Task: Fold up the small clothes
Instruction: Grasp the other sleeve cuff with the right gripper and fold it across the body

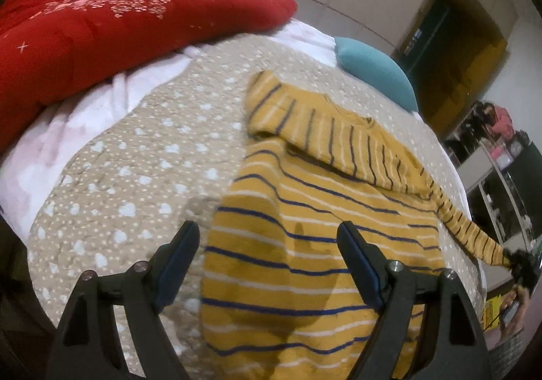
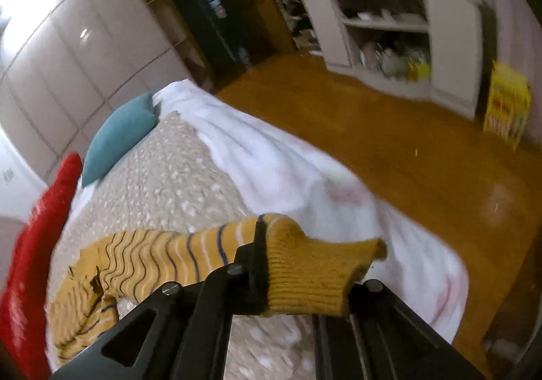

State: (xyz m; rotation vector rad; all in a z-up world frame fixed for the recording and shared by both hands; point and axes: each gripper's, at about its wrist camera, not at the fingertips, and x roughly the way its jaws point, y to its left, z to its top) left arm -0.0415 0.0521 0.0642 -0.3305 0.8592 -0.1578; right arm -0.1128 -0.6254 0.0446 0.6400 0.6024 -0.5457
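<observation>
The striped yellow sweater (image 1: 305, 244) lies flat on the bed's dotted quilt (image 1: 118, 176), one sleeve pulled out sideways by our right gripper (image 2: 264, 265), clamped on its cuff (image 2: 315, 275). We judge the sleeve fold is in hand: next, carry the cuff across the body while our left gripper (image 1: 267, 244), jaws wide and empty, hovers above the sweater's body.

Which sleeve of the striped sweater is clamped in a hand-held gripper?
The stretched-out sleeve, its ribbed cuff pinched by the right hand-held gripper; the other sleeve lies folded across the chest.

Right tongs (image 2: 271, 265) clamping sweater cuff (image 2: 315, 275)
</observation>
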